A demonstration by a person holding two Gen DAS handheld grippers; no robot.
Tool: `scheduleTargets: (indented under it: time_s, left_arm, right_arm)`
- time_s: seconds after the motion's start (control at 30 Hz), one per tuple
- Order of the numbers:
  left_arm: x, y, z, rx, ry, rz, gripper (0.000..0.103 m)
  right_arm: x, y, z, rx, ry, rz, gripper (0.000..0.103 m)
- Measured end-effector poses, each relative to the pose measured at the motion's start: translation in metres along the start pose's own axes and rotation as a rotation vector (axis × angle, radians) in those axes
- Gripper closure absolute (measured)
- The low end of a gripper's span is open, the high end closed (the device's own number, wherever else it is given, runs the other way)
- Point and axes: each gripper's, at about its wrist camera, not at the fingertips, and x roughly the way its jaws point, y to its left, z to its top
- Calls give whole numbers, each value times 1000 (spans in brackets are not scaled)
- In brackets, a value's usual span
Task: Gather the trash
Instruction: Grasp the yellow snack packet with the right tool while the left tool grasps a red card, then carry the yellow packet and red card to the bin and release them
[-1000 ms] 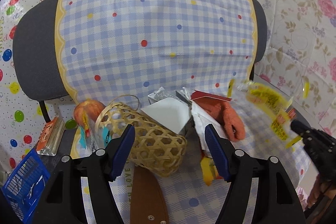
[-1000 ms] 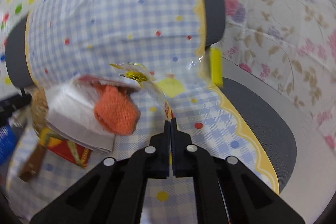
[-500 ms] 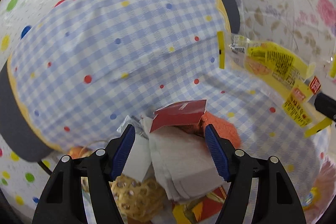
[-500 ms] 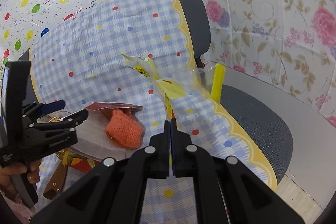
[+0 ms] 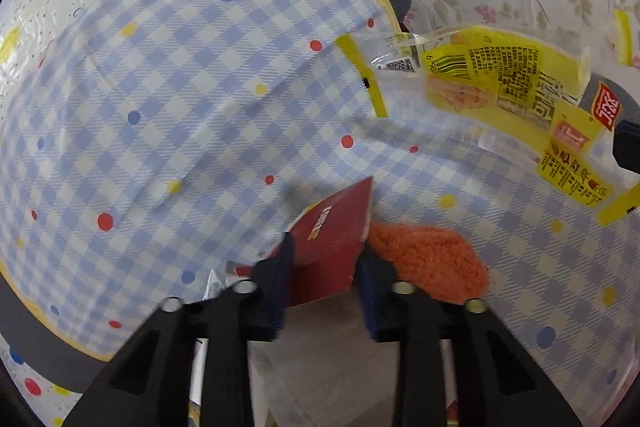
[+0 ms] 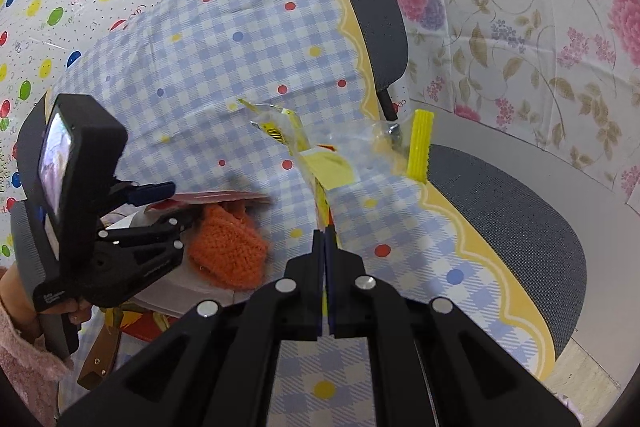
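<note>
Closing around a flat dark-red card wrapper [image 5: 334,247], the left hand-held gripper [image 5: 326,275] now has that piece of trash between its blue pads, where a second ago its jaws stood wide over a woven bamboo basket and the heap beside it. In the left wrist view the wrapper sits edge-on between the narrowing fingers, on top of a stack of white paper napkins [image 5: 332,359] and just beside a fuzzy orange knitted piece [image 5: 432,259]; whether the pads already press on it I cannot tell. That suggests a second pick is under way.

The right hand-held gripper [image 6: 325,235] has not shifted: its jaws are pinched tight on the bottom edge of a clear-and-yellow crinkled plastic snack bag [image 6: 320,155], which stands up off the blue-checked dotted cloth [image 6: 240,67] draped over a grey padded office chair [image 6: 520,211].

Counted: two hand-held grippers, one red wrapper, one yellow bag, one orange knit, one napkin stack, one chair. A brown leather strap [image 6: 100,359] and a red-and-yellow packet [image 6: 140,325] lie under the napkins. No bin is in view.
</note>
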Motion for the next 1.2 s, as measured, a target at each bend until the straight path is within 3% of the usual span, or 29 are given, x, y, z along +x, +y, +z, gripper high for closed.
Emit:
scheduleTargets:
  time_s: [0.1, 0.4, 0.87, 1.2]
  left_arm:
    - [-14, 7, 2, -46, -63, 20, 102]
    - [-90, 36, 1, -281, -238, -24, 102]
    - [-167, -6, -59, -446, -255, -157, 102]
    - [-214, -47, -91, -482, -320, -251, 102]
  right_arm:
    - [-7, 2, 0, 1, -13, 4, 101]
    - [-60, 15, -2, -14, -82, 17, 101]
    - [-127, 6, -30, -5, -71, 8, 101]
    - [-178, -8, -60, -3, -79, -41, 101]
